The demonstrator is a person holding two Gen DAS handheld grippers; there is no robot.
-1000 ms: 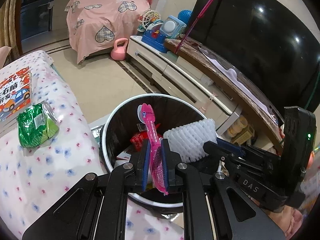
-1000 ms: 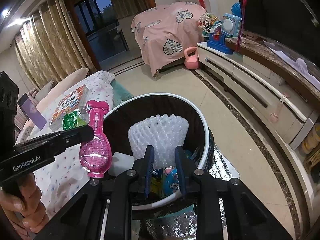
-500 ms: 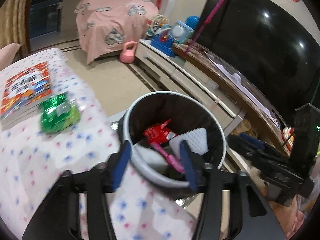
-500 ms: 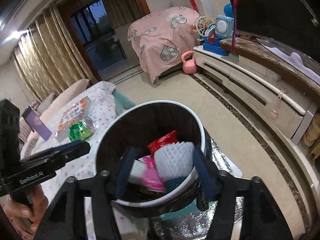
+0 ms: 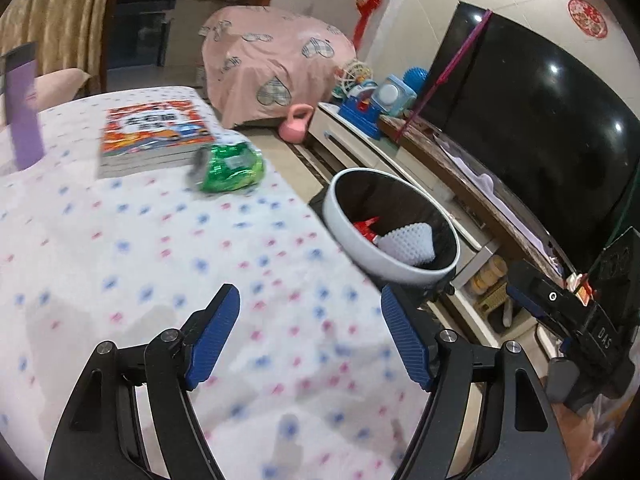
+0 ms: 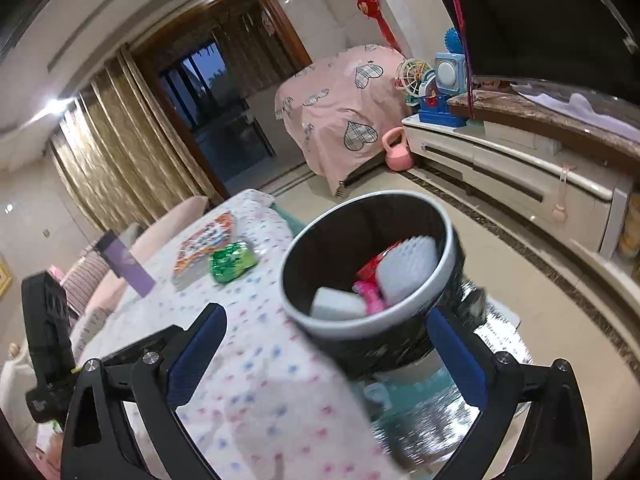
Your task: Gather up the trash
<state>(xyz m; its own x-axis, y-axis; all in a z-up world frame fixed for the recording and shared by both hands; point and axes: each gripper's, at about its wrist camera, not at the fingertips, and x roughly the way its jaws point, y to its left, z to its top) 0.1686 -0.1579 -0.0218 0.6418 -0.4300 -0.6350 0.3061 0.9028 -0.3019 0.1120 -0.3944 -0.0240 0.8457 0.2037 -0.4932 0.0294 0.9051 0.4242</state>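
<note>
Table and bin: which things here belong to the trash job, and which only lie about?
Job:
- bin
- white foam net, in bin
- pink wrapper, in bin
- crushed green can, on the table
- left gripper, open, empty
- right gripper, open, empty

Lying about:
- books
- purple card
- pink kettlebell
- toys

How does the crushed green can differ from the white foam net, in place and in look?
The green can lies on the dotted tablecloth, beside the book; the white foam net sits inside the bin. The can is shiny and crumpled; the net is matt with a regular mesh. Both are trash, and neither is held by any tongs.
</note>
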